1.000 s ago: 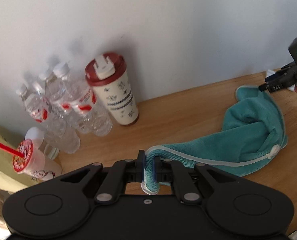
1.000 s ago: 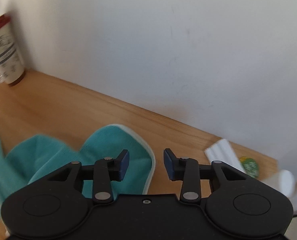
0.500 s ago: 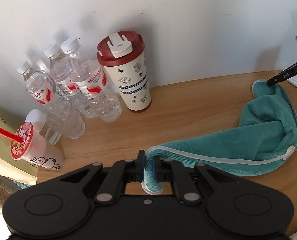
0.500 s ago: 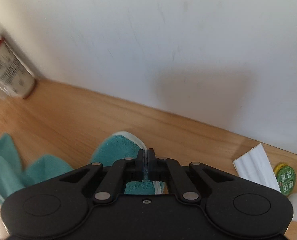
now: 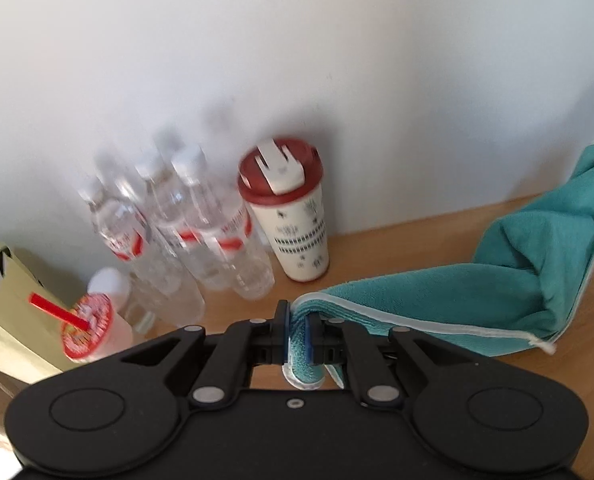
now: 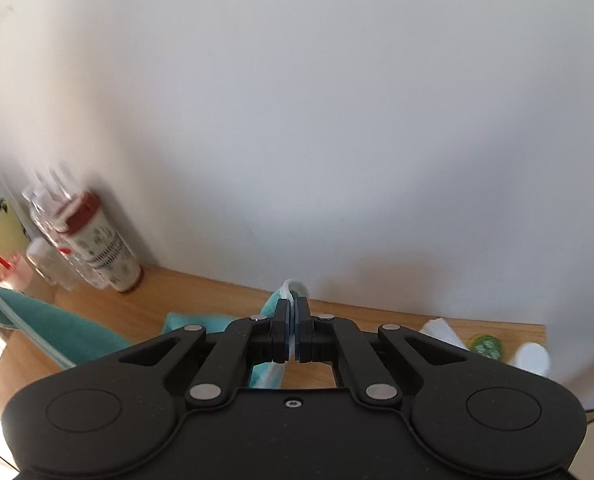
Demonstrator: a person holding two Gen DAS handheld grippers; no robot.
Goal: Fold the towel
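A teal towel (image 5: 477,292) with a white hem hangs stretched between both grippers above the wooden table (image 5: 377,252). My left gripper (image 5: 295,336) is shut on one corner, whose tip pokes out below the pads. The towel rises to the far right, where its other corner is lifted at the frame edge. In the right wrist view my right gripper (image 6: 293,334) is shut on that white-hemmed corner, and the rest of the towel (image 6: 57,328) sags away to the left.
Against the white wall stand a red-lidded tumbler (image 5: 289,216), several clear water bottles (image 5: 193,240), a cup with a red straw (image 5: 89,328) and a yellow paper bag (image 5: 13,308). At the table's right end lie a white paper (image 6: 443,330) and a green-lidded item (image 6: 486,346).
My right gripper went from open to shut on the towel corner and lifted it. Both grippers have risen, pulling the towel up off the table; both views are blurred from motion.
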